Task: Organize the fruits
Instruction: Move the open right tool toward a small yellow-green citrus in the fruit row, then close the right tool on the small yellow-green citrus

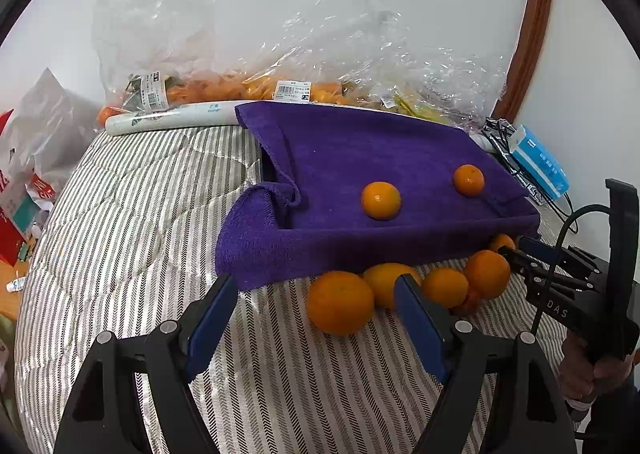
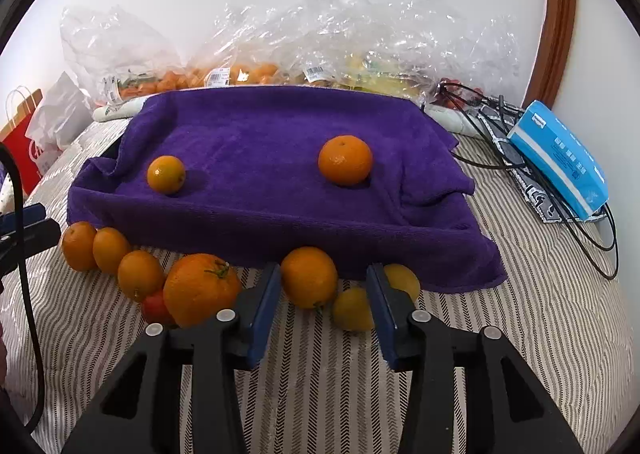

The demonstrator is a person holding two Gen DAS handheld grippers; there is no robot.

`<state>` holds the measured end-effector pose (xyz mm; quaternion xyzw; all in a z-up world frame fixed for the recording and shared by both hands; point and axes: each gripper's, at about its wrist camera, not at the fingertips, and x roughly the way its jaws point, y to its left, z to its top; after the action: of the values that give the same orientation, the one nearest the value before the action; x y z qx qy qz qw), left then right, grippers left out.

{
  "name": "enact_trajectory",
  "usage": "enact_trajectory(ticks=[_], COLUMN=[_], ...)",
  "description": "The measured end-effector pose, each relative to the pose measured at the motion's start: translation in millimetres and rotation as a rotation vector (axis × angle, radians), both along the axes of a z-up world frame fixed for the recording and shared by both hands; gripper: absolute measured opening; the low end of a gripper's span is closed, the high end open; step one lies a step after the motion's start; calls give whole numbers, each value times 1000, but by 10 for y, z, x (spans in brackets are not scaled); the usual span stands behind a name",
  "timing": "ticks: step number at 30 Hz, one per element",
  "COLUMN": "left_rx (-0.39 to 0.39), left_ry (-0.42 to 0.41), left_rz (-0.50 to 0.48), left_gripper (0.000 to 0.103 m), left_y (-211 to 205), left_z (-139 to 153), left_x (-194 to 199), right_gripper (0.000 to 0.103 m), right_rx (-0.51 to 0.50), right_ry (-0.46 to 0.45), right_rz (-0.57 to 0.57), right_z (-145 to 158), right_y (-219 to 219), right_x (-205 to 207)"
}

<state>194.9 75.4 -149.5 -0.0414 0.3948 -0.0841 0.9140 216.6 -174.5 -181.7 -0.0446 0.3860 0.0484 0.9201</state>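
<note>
Only two oranges (image 2: 345,160) sit on the purple towel tray (image 2: 256,142); the rest (image 2: 198,288) wait on the bed (image 2: 320,374), both hand-held grippers (image 1: 316,318) (image 2: 322,306) wide open, empty.

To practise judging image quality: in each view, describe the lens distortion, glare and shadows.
Left wrist view: fisheye bends the striped cover; glare glints on the plastic bags. Right wrist view: dark rounded corners; soft shadows under both oranges on the purple towel, so lighting is diffuse.
</note>
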Motion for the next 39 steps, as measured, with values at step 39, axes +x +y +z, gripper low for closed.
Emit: enact_trajectory(ticks=[39], left_rx=[-7], left_ry=[19], left_rz=[20], left_gripper=[79], left_y=[33], left_z=[-44], left_x=[59], right_gripper=[43], right_rx=[-16], right_ry=[-3], right_rz=[30], right_z=[7], right_y=[-1], right_x=[-41])
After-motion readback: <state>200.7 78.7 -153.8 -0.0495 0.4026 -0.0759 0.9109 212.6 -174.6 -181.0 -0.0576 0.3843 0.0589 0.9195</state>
